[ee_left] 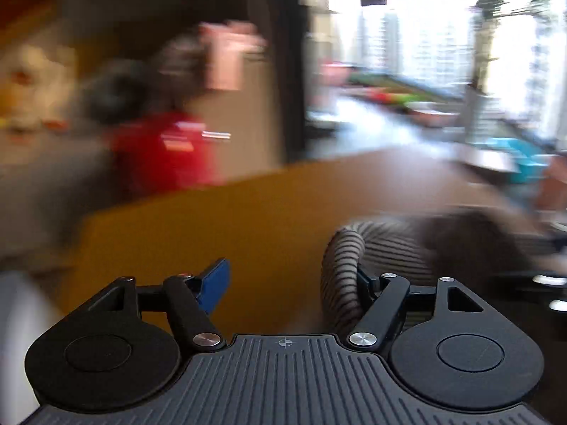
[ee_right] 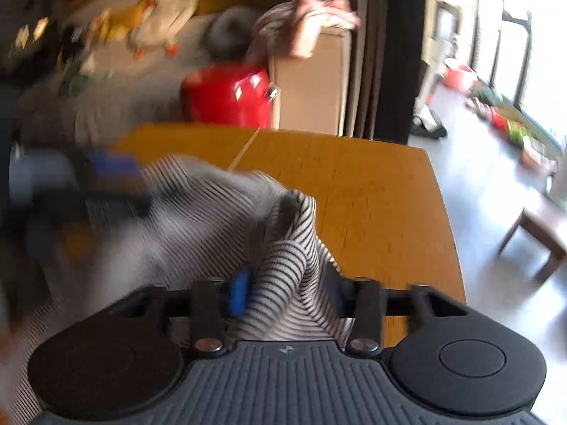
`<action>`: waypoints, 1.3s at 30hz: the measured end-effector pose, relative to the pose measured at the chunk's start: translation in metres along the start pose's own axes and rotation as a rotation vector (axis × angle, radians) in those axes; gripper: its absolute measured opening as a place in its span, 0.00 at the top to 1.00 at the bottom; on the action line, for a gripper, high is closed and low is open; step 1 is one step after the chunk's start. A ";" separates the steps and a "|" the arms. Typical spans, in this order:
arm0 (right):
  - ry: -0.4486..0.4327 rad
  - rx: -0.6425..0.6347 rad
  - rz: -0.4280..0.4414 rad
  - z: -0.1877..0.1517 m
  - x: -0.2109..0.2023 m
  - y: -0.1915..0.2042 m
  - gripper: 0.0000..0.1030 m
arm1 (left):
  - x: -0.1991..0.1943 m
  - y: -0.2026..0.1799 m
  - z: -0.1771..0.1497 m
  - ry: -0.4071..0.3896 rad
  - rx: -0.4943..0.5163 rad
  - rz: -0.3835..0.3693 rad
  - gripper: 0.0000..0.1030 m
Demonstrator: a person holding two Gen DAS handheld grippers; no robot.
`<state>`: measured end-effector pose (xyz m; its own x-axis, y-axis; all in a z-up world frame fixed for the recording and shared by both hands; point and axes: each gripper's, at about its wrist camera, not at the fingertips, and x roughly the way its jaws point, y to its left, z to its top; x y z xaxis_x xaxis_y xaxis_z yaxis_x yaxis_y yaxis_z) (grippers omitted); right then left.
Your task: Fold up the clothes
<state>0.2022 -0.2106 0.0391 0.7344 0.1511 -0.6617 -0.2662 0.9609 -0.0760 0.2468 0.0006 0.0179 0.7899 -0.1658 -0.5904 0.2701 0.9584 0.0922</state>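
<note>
Both views motion-blurred. Left gripper (ee_left: 283, 283): jaws wide apart, nothing between them; a roll of the striped garment (ee_left: 345, 269) drapes over the right-hand finger only, bare desk (ee_left: 248, 219) showing in the gap. Right gripper (ee_right: 283, 283): jaws closed down on a bunched fold of the striped garment (ee_right: 283, 258), blue pad (ee_right: 239, 290) pressed against the cloth. The rest of the garment trails leftward, partly raised off the wooden desk (ee_right: 372, 191). Beyond the far desk edge: red container (ee_right: 226, 95), cardboard box (ee_right: 312, 85) with pink cloth (ee_right: 315, 17) draped over its top.
</note>
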 end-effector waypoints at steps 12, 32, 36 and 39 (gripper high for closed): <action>-0.154 0.108 -0.138 0.023 -0.006 -0.045 0.59 | -0.002 0.079 0.010 -0.009 -0.180 0.052 0.12; 0.018 0.451 0.149 -0.108 -0.072 -0.066 0.69 | -0.062 0.021 -0.039 0.058 -0.229 -0.296 0.07; -0.066 0.475 0.158 -0.074 -0.087 -0.075 0.90 | -0.070 0.021 -0.044 0.061 -0.233 -0.290 0.05; -0.252 0.538 0.051 -0.037 -0.125 -0.121 0.91 | -0.069 0.026 -0.044 0.064 -0.254 -0.283 0.05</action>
<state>0.1193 -0.3539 0.1033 0.8720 0.1876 -0.4522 0.0003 0.9235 0.3837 0.1750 0.0475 0.0257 0.6659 -0.4245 -0.6135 0.3209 0.9053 -0.2781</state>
